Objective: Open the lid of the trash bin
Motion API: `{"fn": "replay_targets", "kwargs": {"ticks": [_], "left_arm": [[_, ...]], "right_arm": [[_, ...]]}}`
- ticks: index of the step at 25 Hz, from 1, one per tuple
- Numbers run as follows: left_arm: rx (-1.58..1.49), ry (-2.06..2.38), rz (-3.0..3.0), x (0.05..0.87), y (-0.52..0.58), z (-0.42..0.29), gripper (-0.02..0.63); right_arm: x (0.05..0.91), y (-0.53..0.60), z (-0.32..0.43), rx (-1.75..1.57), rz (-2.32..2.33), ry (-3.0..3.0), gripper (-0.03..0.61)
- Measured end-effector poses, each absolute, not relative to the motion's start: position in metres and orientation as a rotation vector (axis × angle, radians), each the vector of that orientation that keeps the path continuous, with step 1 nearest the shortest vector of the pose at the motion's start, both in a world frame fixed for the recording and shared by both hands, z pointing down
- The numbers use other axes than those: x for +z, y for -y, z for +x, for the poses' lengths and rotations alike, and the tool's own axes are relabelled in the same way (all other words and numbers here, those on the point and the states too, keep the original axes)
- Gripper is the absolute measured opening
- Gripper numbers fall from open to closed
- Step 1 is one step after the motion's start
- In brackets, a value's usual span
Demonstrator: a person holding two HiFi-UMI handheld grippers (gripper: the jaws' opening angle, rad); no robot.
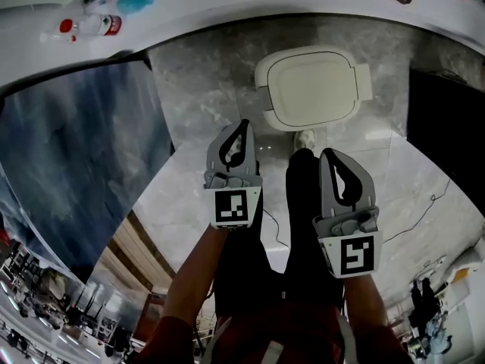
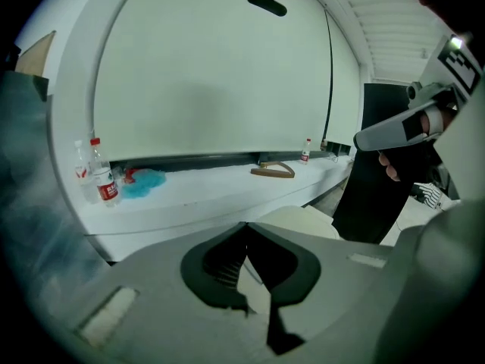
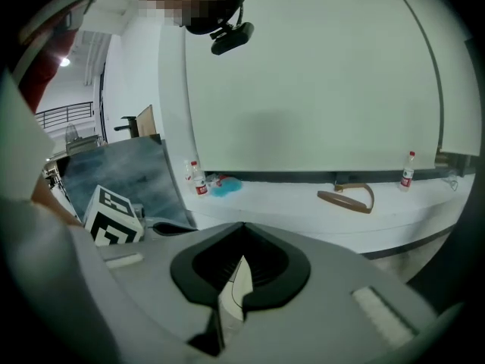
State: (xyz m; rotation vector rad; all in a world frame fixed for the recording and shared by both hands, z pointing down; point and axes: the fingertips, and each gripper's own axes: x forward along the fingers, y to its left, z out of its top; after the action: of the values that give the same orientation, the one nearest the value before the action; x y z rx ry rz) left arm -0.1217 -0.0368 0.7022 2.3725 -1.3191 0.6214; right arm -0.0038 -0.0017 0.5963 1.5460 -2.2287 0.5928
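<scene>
Two grippers here, held side by side and low over the marble floor (image 1: 198,82), both pointing toward the far side. The left gripper (image 1: 243,126) has its jaws pressed together at the tips with nothing caught between them. Same deal with the right gripper (image 1: 328,155): jaws closed tip to tip and empty. The trash bin (image 1: 312,89) is a cream, rounded-square one sitting on the floor just beyond the gripper tips, slightly right of centre. Its lid (image 1: 311,82) is lying flat, so it looks closed to me. Neither gripper touches it; there's a clear gap of floor between. The person's dark-trousered leg (image 1: 303,203) comes up between the two grippers, foot just short of the bin. Along the far side runs a white ledge (image 2: 227,192) with a couple of bottles (image 2: 101,179) and a blue cloth (image 2: 144,182) at its left end, and a brown strap (image 2: 273,171) further right. A big grey-blue panel (image 1: 76,158) stands off to the left.
</scene>
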Motion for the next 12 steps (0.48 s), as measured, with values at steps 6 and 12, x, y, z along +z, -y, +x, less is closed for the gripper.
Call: {"fn": "replay_targets", "kwargs": {"ticks": [6,12], "left_arm": [[0.683,1.249,2.368,0.749,0.026,-0.112,0.002],[0.704,1.206,2.374,0.777,0.027,-0.095,0.002]], "right_arm": [[0.628,-0.016,-0.012,0.645,1.511,2.213,0.0],[0.646,-0.03,-0.011,0.696,1.511,2.189,-0.001]]}}
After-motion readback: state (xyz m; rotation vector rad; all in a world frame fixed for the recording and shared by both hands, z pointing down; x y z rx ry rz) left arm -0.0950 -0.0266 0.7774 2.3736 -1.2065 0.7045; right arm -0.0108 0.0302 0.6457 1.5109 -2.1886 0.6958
